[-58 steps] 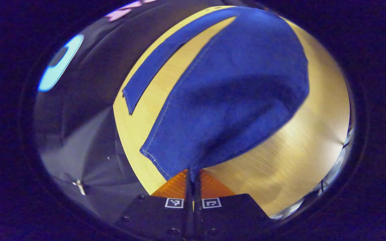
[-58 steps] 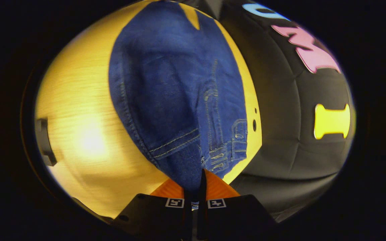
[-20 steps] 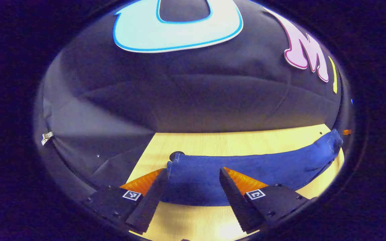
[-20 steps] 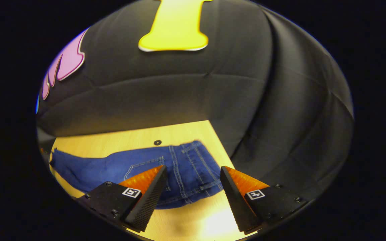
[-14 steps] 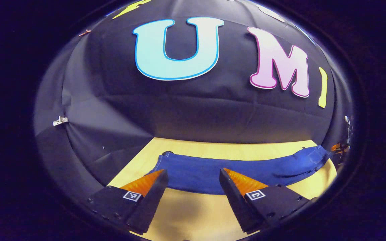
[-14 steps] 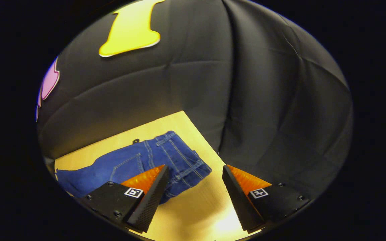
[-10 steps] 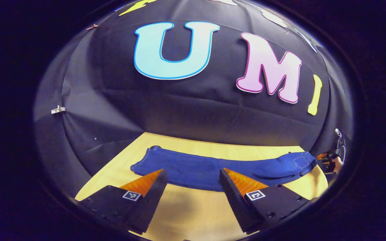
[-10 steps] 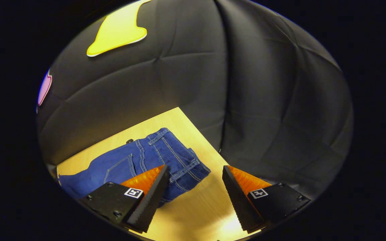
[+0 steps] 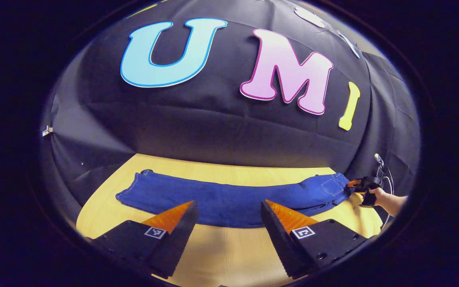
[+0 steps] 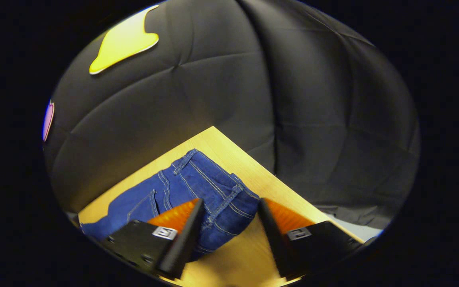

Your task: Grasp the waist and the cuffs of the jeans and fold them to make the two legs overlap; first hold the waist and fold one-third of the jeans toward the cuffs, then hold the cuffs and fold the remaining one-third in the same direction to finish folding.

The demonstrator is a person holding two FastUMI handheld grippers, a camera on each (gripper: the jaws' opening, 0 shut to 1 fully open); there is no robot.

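So we had the left gripper hanging back over the bare front of the table, jaws spread wide with nothing between them. Beyond it, the jeans lay flat in one long strip across the table, legs stacked, cuffs out around 9 o'clock and waist off at 3 o'clock. Way over there in the left gripper view we could also see a hand holding the right gripper right at the waist end.

In the right gripper view, the right gripper was released too, fingers apart and sitting either side of the waistband, which reached toward us at about 6 o'clock. We couldn't tell whether the fingers were touching the denim yet. Farther off, the jeans ran away toward 8 o'clock.

Our take: the leg overlap looked done, and the step in hand was getting hold of the waist for the first one-third fold. To do it well we figured the right one should bite both layers at the waistband seam, not just the top layer, and the left should come over to the other waist corner so the edge lifts evenly. Then carry it low toward the cuffs, keeping the side edges lined up.
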